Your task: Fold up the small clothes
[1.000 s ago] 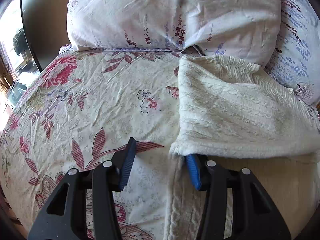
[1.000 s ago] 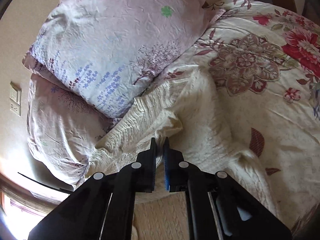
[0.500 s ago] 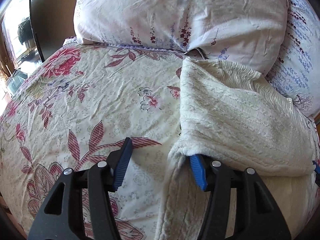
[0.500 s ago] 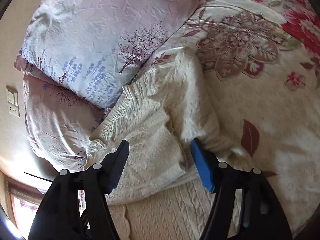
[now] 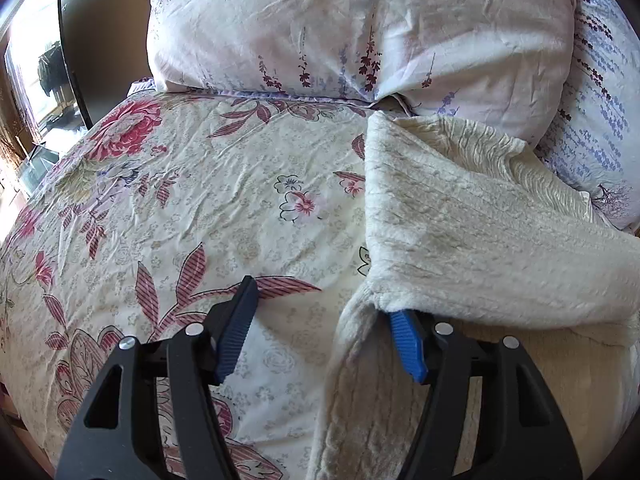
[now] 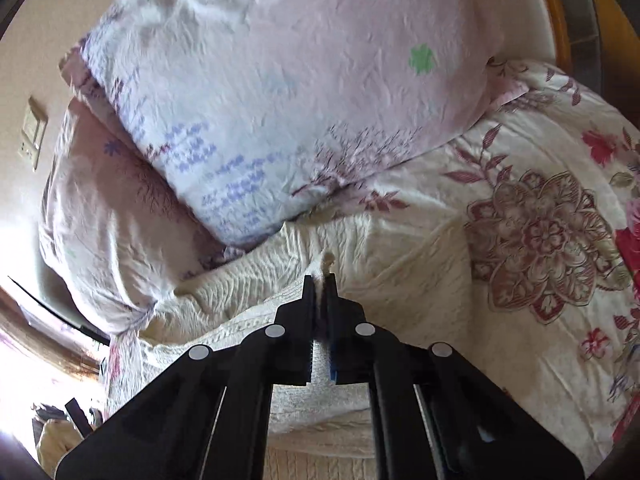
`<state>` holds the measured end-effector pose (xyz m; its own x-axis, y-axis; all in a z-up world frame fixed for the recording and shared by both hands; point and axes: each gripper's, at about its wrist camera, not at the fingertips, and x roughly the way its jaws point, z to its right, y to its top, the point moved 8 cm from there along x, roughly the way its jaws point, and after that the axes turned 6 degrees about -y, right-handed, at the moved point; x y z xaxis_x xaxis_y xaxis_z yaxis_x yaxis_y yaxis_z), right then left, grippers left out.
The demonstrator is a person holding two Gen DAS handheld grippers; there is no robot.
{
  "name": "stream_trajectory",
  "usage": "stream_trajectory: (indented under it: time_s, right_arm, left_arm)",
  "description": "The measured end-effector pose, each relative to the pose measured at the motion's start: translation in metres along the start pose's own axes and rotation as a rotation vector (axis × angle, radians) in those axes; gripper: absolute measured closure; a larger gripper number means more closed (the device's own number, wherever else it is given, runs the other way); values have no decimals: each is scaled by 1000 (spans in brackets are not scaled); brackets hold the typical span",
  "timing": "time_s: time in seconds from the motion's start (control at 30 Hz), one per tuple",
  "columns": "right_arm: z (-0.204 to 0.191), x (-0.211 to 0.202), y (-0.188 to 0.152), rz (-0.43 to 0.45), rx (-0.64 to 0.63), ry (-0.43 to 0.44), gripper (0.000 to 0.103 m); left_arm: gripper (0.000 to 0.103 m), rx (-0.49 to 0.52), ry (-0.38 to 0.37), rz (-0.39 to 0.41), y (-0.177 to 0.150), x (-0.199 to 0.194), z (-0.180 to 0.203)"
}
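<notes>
Two pillows [image 5: 360, 28] at bed [image 5: 200, 200] head, touching cream sweater [image 5: 480, 240]. Left gripper [image 5: 320, 320] jaws wide apart, holding nothing. Right gripper [image 6: 319, 280] jaws pinching sweater fold.

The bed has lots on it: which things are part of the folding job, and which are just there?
Part of the job:
- cream knit garment
- right gripper, pinching a bit of the garment
- left gripper, open at the garment's edge

Just there:
- floral bedspread
- pillows
- wall switch
</notes>
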<state>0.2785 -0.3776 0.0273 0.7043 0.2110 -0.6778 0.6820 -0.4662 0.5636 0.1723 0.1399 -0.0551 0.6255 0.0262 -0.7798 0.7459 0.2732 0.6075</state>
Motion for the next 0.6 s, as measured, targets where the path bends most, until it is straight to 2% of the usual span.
stream_trajectory:
  time_s: [0.03, 0.1, 0.17, 0.23, 0.27, 0.3, 0.37, 0.47, 0.6]
  right_arm:
    - [7, 5, 0, -5, 10, -47, 98]
    - [24, 28, -16, -105, -2, -141, 98]
    - [38, 40, -32, -196, 38, -142, 96]
    - [45, 28, -33, -177, 112, -86, 78]
    - [48, 21, -32, -171, 133, -69, 63]
    - [50, 14, -33, -161, 143, -46, 60]
    - [50, 5, -39, -169, 118, -23, 61]
    - [49, 2, -54, -197, 66, -32, 62]
    - [38, 6, -58, -187, 10, -33, 64]
  left_arm:
    - [36, 1, 1, 0, 0, 1, 1]
    - [34, 3, 10, 1, 0, 2, 2]
    - [34, -1, 9, 1, 1, 2, 1]
    - [34, -7, 2, 1, 1, 2, -1]
    - [34, -8, -1, 0, 1, 1, -2]
    - [34, -6, -2, 0, 1, 1, -2]
    - [34, -6, 1, 0, 1, 1, -2]
    - [33, -5, 4, 0, 1, 2, -2]
    - [33, -3, 7, -1, 0, 3, -2]
